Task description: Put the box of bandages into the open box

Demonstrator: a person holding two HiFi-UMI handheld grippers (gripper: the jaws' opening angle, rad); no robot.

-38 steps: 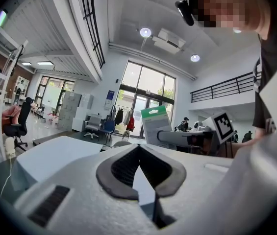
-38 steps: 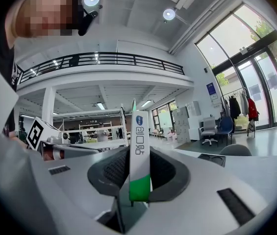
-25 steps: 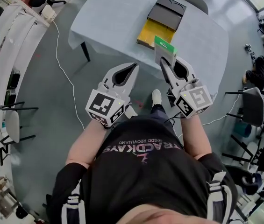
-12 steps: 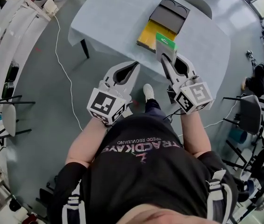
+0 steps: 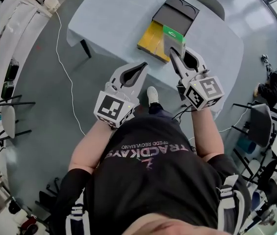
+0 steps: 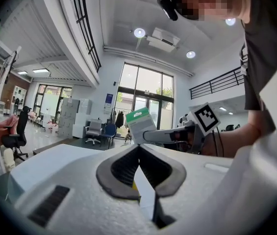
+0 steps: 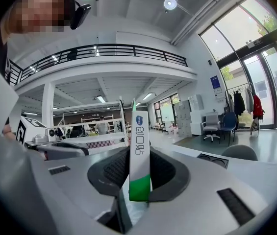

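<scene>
The open box (image 5: 152,37) lies on the pale table (image 5: 113,13), its yellow inside toward me and its dark grey lid (image 5: 176,14) folded back. My right gripper (image 5: 176,52) is shut on the white and green box of bandages (image 5: 173,37), held upright at the open box's near right corner. In the right gripper view the bandage box (image 7: 139,131) stands edge-on between the pads. My left gripper (image 5: 143,65) hangs left of it over the table's near edge, shut on nothing. From the left gripper view the bandage box (image 6: 139,124) shows ahead in the right gripper (image 6: 170,135).
A white cable (image 5: 62,48) runs across the floor left of the table. A grey chair (image 5: 209,4) stands behind the table, and more chairs (image 5: 261,116) and clutter stand at the right. Shelving lines the left side. The person's shoe (image 5: 151,96) is below the table edge.
Both grippers have moved forward toward the table. The bandage box, still held by the right gripper, has come from in front of the open box to its near right corner.
</scene>
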